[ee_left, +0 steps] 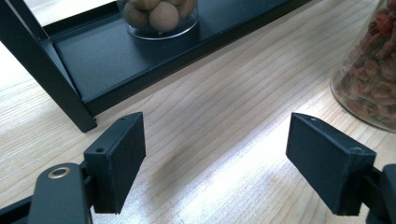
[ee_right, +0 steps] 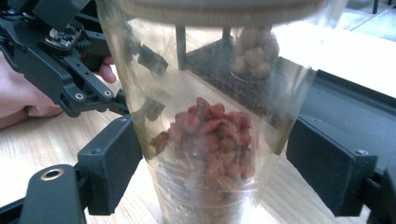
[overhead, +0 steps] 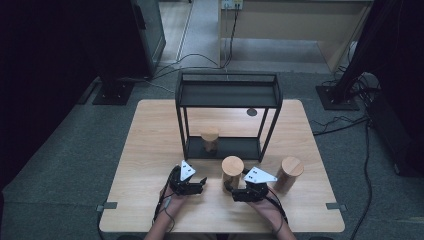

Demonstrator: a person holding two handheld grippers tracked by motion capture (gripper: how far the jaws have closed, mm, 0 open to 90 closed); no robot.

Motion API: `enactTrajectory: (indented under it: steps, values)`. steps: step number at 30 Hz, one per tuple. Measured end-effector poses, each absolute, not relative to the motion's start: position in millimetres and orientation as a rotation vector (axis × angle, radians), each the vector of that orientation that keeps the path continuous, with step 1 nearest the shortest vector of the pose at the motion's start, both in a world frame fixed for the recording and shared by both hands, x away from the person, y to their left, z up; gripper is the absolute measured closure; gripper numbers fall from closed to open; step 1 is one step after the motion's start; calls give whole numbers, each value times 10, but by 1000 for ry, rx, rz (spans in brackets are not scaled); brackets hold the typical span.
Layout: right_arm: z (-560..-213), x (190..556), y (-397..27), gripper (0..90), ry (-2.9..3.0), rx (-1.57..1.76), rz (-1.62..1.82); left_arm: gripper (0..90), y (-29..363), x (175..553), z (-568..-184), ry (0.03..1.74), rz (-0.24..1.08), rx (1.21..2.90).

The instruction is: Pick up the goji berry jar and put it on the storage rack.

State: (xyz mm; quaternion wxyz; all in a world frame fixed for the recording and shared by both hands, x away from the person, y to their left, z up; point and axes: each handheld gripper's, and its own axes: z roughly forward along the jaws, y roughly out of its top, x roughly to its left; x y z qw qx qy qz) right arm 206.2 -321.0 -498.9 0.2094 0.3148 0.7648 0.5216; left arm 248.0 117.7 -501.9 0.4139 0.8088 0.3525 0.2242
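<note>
A clear jar of red dried berries (overhead: 232,167) with a wooden lid stands on the table in front of the black rack (overhead: 227,95). My right gripper (overhead: 231,188) reaches it from the right. In the right gripper view the berry jar (ee_right: 210,135) stands between the jaws of my right gripper (ee_right: 215,144). Both pads sit close beside its wall and a thin gap shows at the right pad. My left gripper (overhead: 202,181) rests left of the jar. In its own view my left gripper (ee_left: 215,140) is open over bare wood, with the berry jar (ee_left: 369,79) at the right edge.
A jar of round brown balls (overhead: 210,141) stands on the rack's lower shelf (ee_left: 116,56). Another wooden-lidded jar (overhead: 290,172) stands on the table to the right. A rack leg (ee_left: 70,98) meets the table just ahead of the left gripper. Cables lie on the floor beyond the table.
</note>
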Motion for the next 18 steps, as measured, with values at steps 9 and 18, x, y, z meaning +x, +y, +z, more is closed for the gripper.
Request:
enactTrajectory:
  steps: [9,18]
  values:
    - [-4928,2055,-3188,183,2122,886,1454,199,1160,2472,-5018,885,575,2038]
    - [-4876,2037,-3169,208,2117,891,1454,199,1147,2465,-5015,881,583,2045]
